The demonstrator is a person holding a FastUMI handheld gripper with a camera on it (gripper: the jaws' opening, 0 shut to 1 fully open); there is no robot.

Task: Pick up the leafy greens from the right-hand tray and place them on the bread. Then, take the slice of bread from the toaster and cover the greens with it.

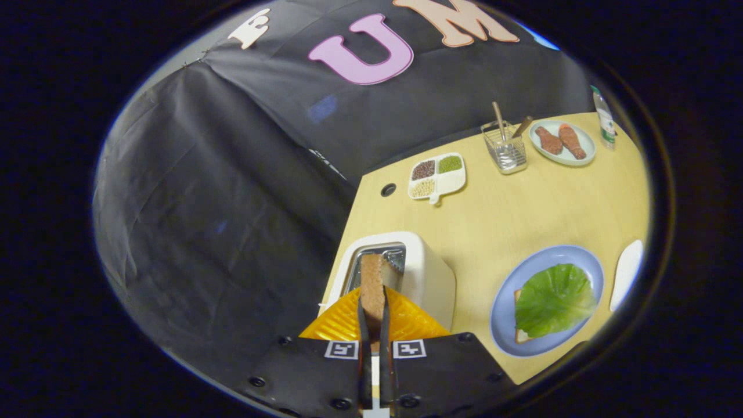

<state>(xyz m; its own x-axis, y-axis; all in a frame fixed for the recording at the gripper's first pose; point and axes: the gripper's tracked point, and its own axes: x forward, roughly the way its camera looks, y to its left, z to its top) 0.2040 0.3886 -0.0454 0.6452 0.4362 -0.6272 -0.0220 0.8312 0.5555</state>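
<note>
The gripper (pixel 372 316) pinches the toast (pixel 372 284), jaws narrow, the slice partly out of the toaster (pixel 418 273). Greens (pixel 554 299) already cover the bread (pixel 520 332) on the plate (pixel 505 313) at three o'clock. Second step: carry the toast there, lay it flat.

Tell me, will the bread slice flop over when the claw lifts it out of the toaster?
Probably not. The bread slice stands straight on edge between the fingers of the claw, so it looks stiff. It is thin, so likely light. Its browned, rough face suggests a firm grip, though hard squeezing might crumble it.
</note>
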